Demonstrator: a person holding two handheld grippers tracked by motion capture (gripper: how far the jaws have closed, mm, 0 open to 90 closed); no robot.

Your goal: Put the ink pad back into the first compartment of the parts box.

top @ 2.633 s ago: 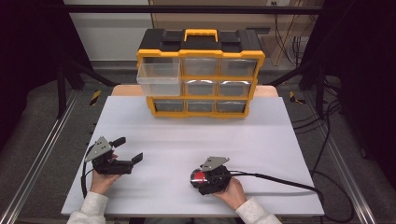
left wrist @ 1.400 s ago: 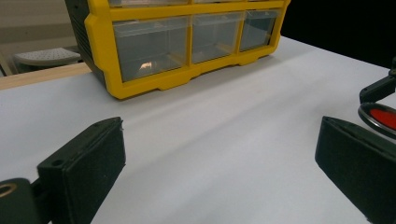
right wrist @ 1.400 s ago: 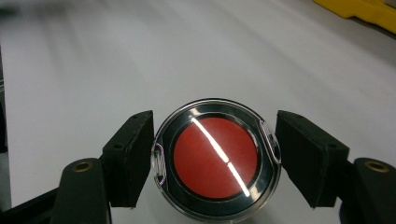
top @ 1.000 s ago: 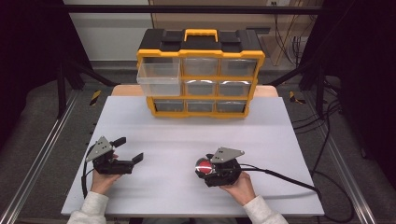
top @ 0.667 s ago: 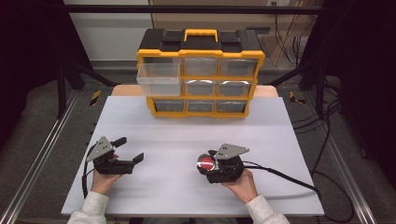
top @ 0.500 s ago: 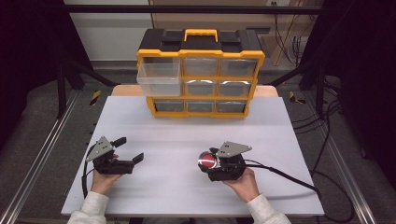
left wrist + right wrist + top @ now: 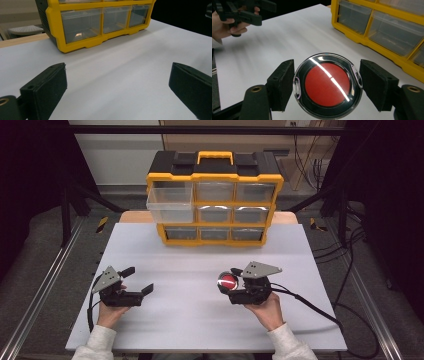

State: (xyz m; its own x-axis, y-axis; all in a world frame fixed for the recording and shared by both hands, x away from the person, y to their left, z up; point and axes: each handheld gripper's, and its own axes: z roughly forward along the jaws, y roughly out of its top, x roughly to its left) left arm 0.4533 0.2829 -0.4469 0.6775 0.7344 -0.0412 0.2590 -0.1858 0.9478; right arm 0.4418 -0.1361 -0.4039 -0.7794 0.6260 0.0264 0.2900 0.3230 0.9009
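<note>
The right gripper [image 7: 327, 85] clasps a round, clear-lidded black case with a red centre [image 7: 327, 85] above the white surface [image 7: 200, 270]; the left gripper [image 7: 137, 281] rests spread, holding nothing.

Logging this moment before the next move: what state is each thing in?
Left gripper: open, holds nothing.
Right gripper: shut on the compact.
Compact: closed, clamped at its rim, off the table.
Top-left drawer: pulled out, looks empty.
Other drawers: pushed in.
</note>
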